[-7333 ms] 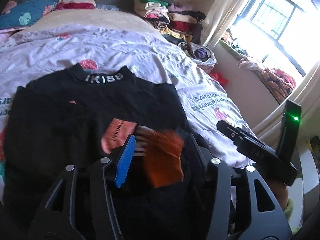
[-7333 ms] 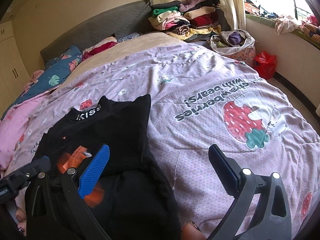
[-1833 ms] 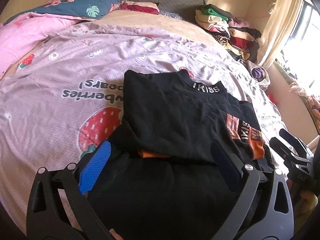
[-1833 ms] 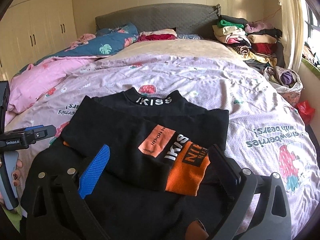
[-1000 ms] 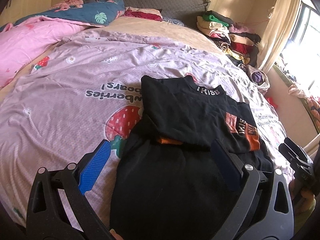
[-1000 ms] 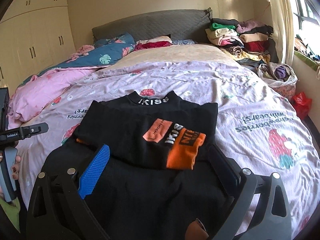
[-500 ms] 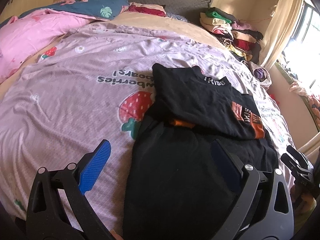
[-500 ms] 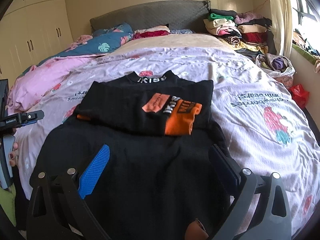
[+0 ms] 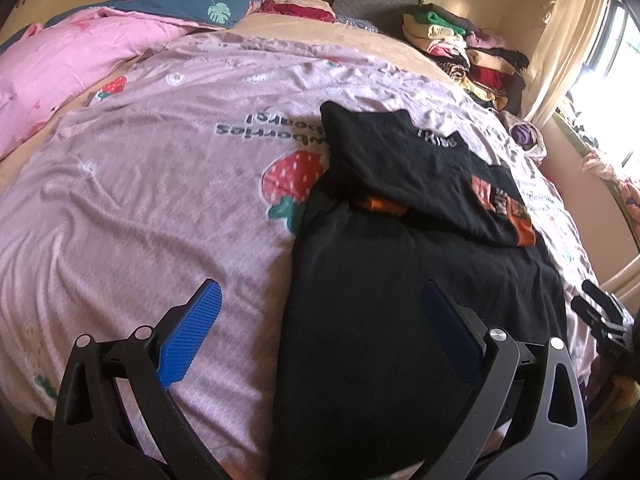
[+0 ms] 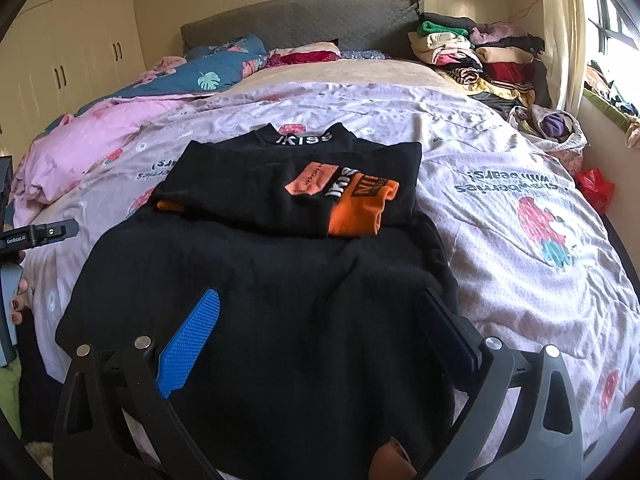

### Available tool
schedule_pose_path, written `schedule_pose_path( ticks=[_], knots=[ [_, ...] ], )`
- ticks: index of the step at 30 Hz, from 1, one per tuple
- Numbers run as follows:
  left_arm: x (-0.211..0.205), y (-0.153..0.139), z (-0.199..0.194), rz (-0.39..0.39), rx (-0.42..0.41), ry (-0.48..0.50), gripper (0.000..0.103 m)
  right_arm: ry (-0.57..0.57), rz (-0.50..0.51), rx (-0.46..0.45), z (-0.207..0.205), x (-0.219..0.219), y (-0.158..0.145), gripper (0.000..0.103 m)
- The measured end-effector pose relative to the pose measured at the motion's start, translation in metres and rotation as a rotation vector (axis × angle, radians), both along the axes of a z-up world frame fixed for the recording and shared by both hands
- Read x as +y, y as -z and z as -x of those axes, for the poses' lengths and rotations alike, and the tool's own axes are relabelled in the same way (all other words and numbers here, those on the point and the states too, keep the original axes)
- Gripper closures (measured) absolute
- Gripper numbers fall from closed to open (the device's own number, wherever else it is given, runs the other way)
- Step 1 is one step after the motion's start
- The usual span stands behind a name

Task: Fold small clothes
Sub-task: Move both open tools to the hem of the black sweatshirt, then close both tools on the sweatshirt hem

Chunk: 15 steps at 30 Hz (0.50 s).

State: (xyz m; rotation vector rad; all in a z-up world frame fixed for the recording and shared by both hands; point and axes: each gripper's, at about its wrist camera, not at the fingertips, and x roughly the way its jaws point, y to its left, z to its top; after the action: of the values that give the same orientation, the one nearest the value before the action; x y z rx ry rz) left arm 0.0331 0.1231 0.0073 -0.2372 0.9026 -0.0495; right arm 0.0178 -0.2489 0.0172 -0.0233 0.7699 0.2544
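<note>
A black sweater [image 10: 280, 300] [image 9: 400, 300] lies flat on the pink strawberry bedspread [image 9: 160, 200] [image 10: 520, 208]. Both sleeves are folded across its chest, the orange cuff [image 10: 356, 208] [image 9: 516, 212] lying on top below the white-lettered collar [image 10: 304, 138]. My left gripper [image 9: 320, 320] is open above the sweater's left hem edge, one blue pad over the bedspread, holding nothing. My right gripper [image 10: 320, 320] is open above the sweater's lower body, empty. The left gripper's body [image 10: 36, 236] and a hand show at the right wrist view's left edge.
A stack of folded clothes [image 10: 480, 56] sits at the far right of the bed by the grey headboard [image 10: 300, 24]. A pink quilt [image 10: 92, 136] and blue pillow [image 10: 212, 68] lie far left. A clothes basket [image 10: 552, 128] and red bag [image 10: 596, 188] stand by the window wall.
Both grippers have pulled back toward the sweater's hem over the last second, staying open. The sleeves lie folded on the chest, where 7 seconds ago the left gripper held the orange cuff.
</note>
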Motion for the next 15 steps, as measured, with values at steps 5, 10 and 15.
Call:
schedule_pose_path(
  ticks=[5,10,15],
  knots=[
    [0.004,0.011,0.015,0.016,0.018,0.018,0.010,0.000,0.023,0.001,0.010,-0.001,0.001,0.005],
    [0.005,0.021,0.029,0.038,0.036,0.039,0.037,0.004,0.035,0.007,0.018,-0.004,0.004,0.005],
    [0.006,0.028,0.037,0.076,0.062,0.060,0.061,0.013,0.050,0.019,0.026,-0.009,0.008,0.005]
  ],
)
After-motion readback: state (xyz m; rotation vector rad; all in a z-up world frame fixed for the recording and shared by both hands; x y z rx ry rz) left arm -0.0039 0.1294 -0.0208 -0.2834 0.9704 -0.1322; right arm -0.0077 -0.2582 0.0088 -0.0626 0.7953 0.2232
